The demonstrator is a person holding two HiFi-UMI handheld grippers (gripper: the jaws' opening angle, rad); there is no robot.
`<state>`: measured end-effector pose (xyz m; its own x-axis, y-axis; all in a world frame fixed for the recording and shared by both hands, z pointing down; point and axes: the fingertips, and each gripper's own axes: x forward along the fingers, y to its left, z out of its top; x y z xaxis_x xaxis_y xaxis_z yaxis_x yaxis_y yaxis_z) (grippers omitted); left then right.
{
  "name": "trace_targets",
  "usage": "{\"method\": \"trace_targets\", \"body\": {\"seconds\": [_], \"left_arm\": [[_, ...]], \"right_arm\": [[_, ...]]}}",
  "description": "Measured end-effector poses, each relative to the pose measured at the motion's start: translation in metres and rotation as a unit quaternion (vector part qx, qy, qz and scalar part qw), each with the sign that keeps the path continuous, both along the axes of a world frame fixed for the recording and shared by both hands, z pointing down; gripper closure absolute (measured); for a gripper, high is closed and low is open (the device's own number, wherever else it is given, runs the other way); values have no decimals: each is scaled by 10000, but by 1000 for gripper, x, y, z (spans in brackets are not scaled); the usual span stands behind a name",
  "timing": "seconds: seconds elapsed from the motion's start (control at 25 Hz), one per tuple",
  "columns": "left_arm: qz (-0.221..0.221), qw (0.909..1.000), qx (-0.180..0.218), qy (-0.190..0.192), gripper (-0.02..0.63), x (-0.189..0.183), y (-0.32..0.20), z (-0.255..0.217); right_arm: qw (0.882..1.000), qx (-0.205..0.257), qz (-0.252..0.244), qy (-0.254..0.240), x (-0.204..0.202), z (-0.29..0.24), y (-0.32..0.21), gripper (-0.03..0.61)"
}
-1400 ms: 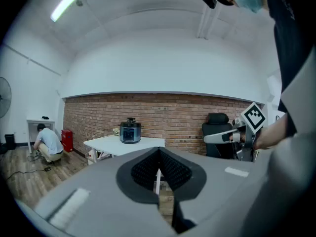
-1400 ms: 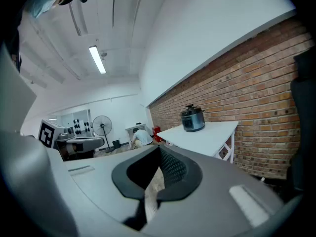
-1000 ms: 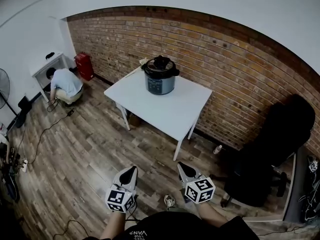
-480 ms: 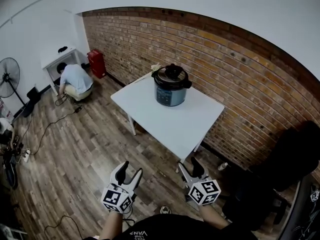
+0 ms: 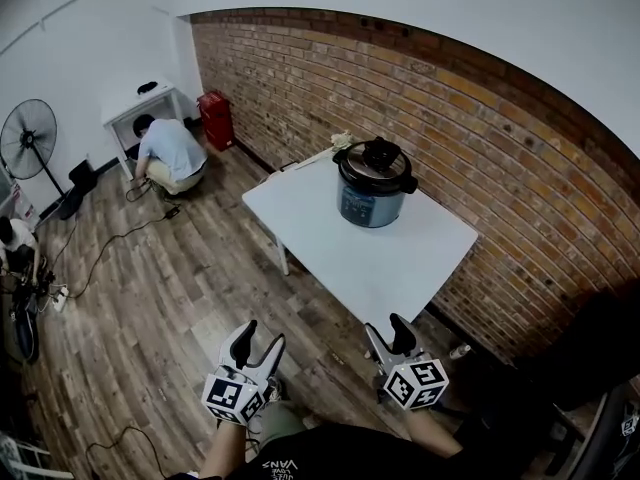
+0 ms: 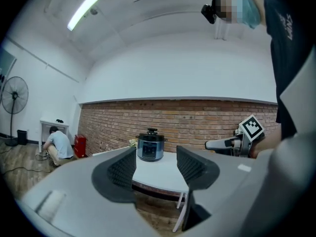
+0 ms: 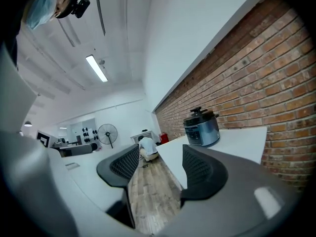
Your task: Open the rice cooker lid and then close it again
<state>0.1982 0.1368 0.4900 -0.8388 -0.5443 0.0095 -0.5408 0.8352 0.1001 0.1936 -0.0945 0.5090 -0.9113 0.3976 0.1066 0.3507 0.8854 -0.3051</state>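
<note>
One silver-blue, drum-shaped metal rice cooker [image 5: 375, 183] stands upright on a white square table [image 5: 400, 268], at about one o'clock from us and toward the table's far side, near a red brick wall [image 5: 480, 138]. Its black lid [image 5: 377, 164] is shut, with a round black knob [image 5: 379, 149] at the centre and black lugs sticking out at two sides.

We judge the cooker heavy and stiff enough to stay put, with smooth, rather slippery walls. The lid looks rigid, and the central knob seems the best place to take hold. A lid of this kind may need a twist before it lifts, so the other gripper could steady the body.

Closer to us, at six o'clock and well apart from the table, the left gripper [image 5: 259, 336] and right gripper [image 5: 386, 328] hang over a wood-plank floor [image 5: 180, 298]. Both have just been opening their jaws, which now stand apart with nothing between them.

At ten o'clock, a person in a pale blue shirt [image 5: 172, 153] crouches by the wall. A black standing fan [image 5: 28, 138] is at nine o'clock.
</note>
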Motion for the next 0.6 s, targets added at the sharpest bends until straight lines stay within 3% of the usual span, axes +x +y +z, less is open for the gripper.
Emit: {"method": "trace_targets", "body": {"seconds": [0.28, 0.6], "left_arm": [[602, 9982, -52, -58, 382, -87, 26, -17], [1392, 9900, -226, -80, 382, -172, 67, -20]], "right_arm": [[9980, -5, 640, -12, -60, -13, 26, 311], [9887, -107, 1497, -3, -111, -15, 66, 311]]}}
